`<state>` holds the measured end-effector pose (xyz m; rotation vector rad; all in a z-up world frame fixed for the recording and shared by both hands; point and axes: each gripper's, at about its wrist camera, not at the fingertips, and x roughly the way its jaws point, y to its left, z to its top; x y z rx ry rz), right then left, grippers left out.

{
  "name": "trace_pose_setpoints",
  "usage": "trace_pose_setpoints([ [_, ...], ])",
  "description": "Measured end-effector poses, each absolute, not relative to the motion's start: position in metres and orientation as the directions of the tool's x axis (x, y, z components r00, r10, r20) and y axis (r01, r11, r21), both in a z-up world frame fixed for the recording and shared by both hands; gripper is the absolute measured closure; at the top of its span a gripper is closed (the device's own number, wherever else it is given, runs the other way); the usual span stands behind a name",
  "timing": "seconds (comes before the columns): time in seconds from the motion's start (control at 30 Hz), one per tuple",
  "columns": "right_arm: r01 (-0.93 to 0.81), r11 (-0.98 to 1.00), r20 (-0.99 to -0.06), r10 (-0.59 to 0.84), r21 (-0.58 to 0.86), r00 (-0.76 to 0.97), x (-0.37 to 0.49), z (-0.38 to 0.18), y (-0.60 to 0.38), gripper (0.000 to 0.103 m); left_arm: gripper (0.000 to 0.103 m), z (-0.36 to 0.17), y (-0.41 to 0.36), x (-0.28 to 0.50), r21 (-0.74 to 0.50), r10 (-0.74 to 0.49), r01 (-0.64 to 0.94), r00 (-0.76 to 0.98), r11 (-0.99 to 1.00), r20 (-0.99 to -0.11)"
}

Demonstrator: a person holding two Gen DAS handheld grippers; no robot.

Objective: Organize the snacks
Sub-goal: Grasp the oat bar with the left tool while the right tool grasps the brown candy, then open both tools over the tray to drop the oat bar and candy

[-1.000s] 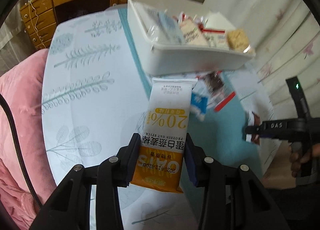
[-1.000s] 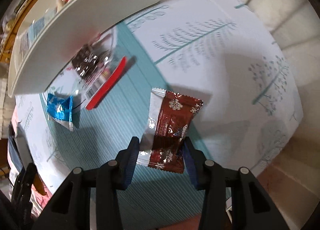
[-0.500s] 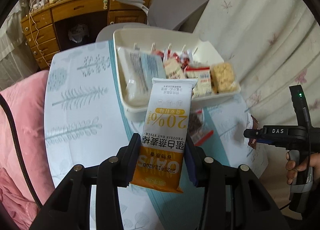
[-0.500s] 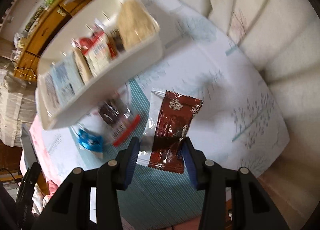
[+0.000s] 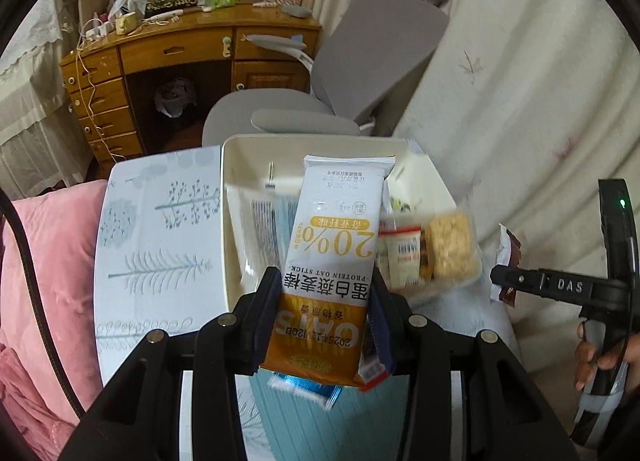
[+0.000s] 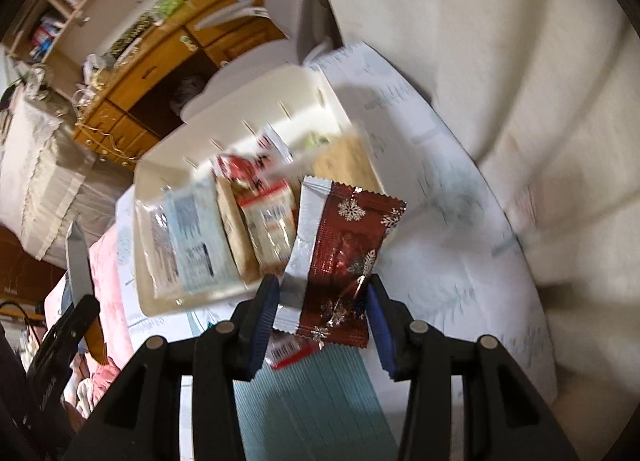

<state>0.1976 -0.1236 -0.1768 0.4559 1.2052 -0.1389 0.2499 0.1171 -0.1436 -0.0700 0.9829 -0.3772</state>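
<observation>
My left gripper [image 5: 324, 313] is shut on an orange and white oat bar packet [image 5: 332, 261], held upright above the near edge of the white tray [image 5: 312, 141]. The tray holds several snack packets, among them a beige crispy bar [image 5: 450, 247]. My right gripper [image 6: 320, 315] is shut on a dark red snowflake packet [image 6: 344, 257], held above the table just before the tray [image 6: 160, 303]. The right gripper also shows at the right of the left wrist view [image 5: 502, 281].
The tray sits on a round table with a white leaf-print cloth [image 5: 156, 253] and a teal stripe [image 6: 312, 401]. A blue packet [image 5: 308, 387] and a red-edged packet [image 6: 288, 353] lie on the stripe. A grey chair [image 5: 360, 61] and a wooden desk [image 5: 168, 61] stand behind.
Both grippers have risen and tilted up with their packets held. The tray now lies lower in both views, and more of the room shows behind it.
</observation>
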Motion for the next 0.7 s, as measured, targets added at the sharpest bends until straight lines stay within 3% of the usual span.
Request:
trace_pose_setpoints([
  [0.27, 0.206, 0.926, -0.869, 0.198, 0.318, 0.453, 0.222, -0.167, -0.130, 0.056, 0.059, -0.147, 0.097, 0.269, -0.306, -0.376, 0.220, 0.494, 0.926, -0.784],
  [0.33, 0.188, 0.925, -0.862, 0.215, 0.330, 0.459, 0.226, -0.169, -0.131, 0.038, 0.040, -0.154, 0.094, 0.273, -0.358, -0.410, 0.200, 0.457, 0.912, -0.789],
  [0.37, 0.189, 0.924, -0.862, 0.214, 0.331, 0.460, 0.226, -0.170, -0.131, 0.030, 0.040, -0.157, 0.093, 0.273, -0.380, -0.425, 0.190, 0.446, 0.905, -0.788],
  [0.5, 0.176, 0.919, -0.855, 0.239, 0.352, 0.460, 0.226, -0.172, -0.132, 0.029, 0.037, -0.166, 0.090, 0.264, -0.390, -0.414, 0.148, 0.436, 0.909, -0.799],
  [0.63, 0.171, 0.918, -0.859, 0.251, 0.357, 0.447, 0.222, -0.175, -0.130, 0.029, 0.026, -0.172, 0.096, 0.256, -0.381, -0.379, 0.087, 0.433, 0.921, -0.818],
  [0.7, 0.169, 0.918, -0.860, 0.256, 0.360, 0.441, 0.219, -0.177, -0.129, 0.029, 0.026, -0.177, 0.104, 0.251, -0.397, -0.378, 0.047, 0.424, 0.917, -0.823],
])
